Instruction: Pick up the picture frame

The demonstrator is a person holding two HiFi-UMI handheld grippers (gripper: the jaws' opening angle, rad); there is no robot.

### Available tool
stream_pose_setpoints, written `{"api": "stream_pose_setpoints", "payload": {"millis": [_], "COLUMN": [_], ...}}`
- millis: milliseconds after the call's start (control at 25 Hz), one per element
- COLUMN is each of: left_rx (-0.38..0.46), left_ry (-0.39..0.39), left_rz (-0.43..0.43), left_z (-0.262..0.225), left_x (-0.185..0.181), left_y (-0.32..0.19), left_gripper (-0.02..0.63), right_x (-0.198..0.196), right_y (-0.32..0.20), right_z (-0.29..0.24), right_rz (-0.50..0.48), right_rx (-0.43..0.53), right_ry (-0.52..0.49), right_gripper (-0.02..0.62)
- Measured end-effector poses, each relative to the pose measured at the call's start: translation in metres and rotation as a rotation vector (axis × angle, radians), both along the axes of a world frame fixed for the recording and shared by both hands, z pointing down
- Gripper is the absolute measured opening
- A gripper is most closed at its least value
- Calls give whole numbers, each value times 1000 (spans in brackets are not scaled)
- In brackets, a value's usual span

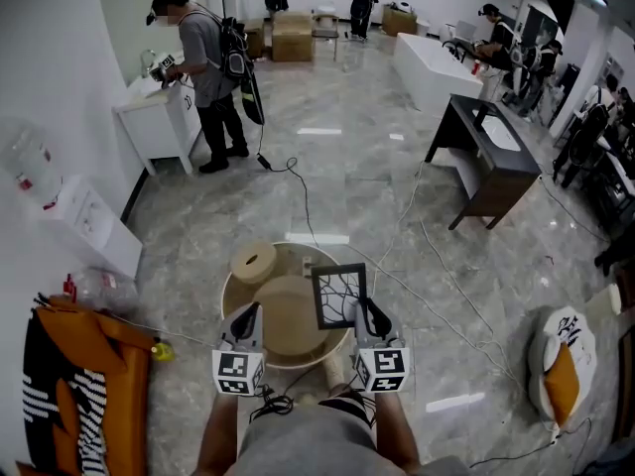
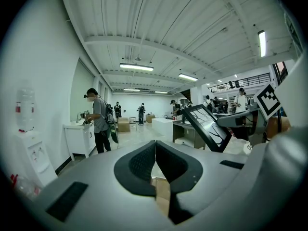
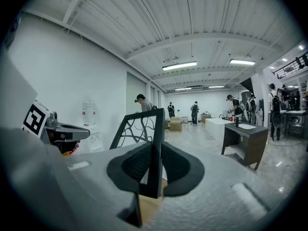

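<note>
The picture frame is a black square frame with a branching line pattern, held upright above the round wooden stand. My right gripper is shut on the frame's right edge. In the right gripper view that edge stands vertical between the two pads, and the right gripper clamps it. My left gripper hovers to the left of the frame, apart from it. In the left gripper view, the left gripper has its jaws together with nothing between them, and the frame shows tilted at the right.
A pale round roll lies on the stand's far left rim. Cables trail over the marble floor. An orange bag and a water dispenser are on the left, a dark vanity at the right, and a person at a white cabinet behind.
</note>
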State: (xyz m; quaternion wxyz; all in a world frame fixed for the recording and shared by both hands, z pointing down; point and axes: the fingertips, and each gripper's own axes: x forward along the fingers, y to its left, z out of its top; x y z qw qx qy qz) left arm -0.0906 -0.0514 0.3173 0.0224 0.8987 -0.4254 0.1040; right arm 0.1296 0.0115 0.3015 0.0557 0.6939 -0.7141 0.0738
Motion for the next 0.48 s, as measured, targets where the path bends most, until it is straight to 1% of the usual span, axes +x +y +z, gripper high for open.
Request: {"api": "stream_pose_setpoints", "payload": {"millis": [480], "left_rx": [-11], "left_ry": [-14], "left_rz": [-4], "left_z": [6], "left_x": [6], "left_y": [0], "left_gripper": [18], "right_x": [4], "right_y": [-2], "right_z": [7], "right_rz": [-10], "right_rx": [-18], "right_ry": [-8], "right_gripper": [64]}}
